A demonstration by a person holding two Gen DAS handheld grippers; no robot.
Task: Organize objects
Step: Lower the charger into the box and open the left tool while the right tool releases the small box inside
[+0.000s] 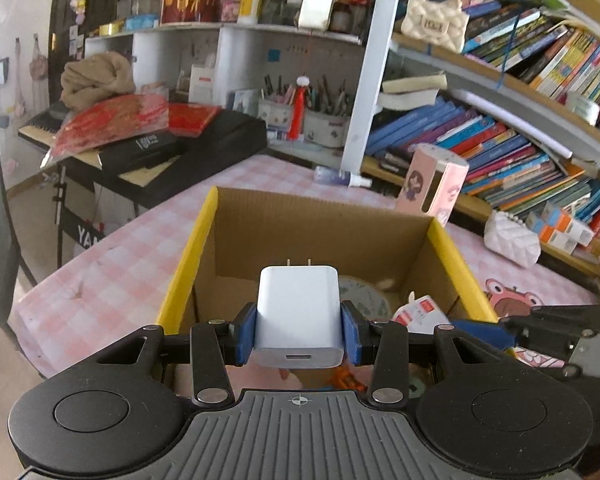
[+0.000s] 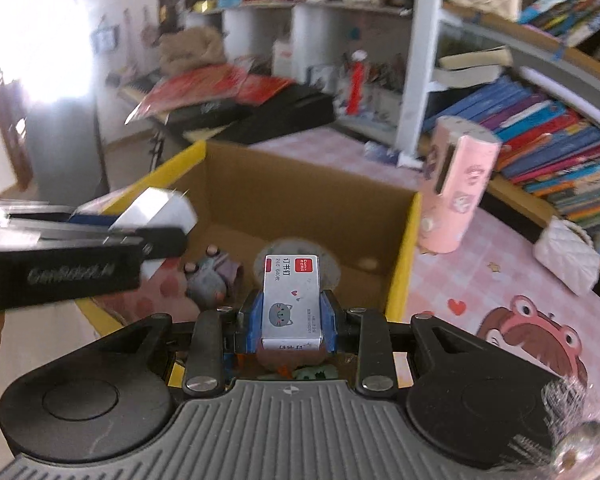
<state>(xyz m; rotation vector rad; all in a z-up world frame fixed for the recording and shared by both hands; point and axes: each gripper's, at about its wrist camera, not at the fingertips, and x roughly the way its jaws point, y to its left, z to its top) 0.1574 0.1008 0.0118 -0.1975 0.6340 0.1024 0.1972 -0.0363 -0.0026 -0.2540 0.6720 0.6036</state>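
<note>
My left gripper (image 1: 299,326) is shut on a white USB wall charger (image 1: 298,312), prongs pointing away, held above the open cardboard box (image 1: 204,236) with yellow-taped edges. My right gripper (image 2: 292,320) is shut on a small white staples box (image 2: 292,300) with a cat drawing and red label, also above the cardboard box (image 2: 404,248). In the right wrist view the left gripper with the charger (image 2: 156,212) enters from the left over the box. In the left wrist view the staples box (image 1: 420,312) shows at the right, inside the box opening.
Inside the box lie a round patterned item (image 1: 364,296), a small grey plush (image 2: 212,276) and other small things. On the pink checked table (image 1: 112,276) stand a pink cylindrical container (image 2: 460,188) and a white quilted pouch (image 2: 568,256). Bookshelves (image 1: 500,140) line the right; a keyboard stand (image 1: 140,160) stands left.
</note>
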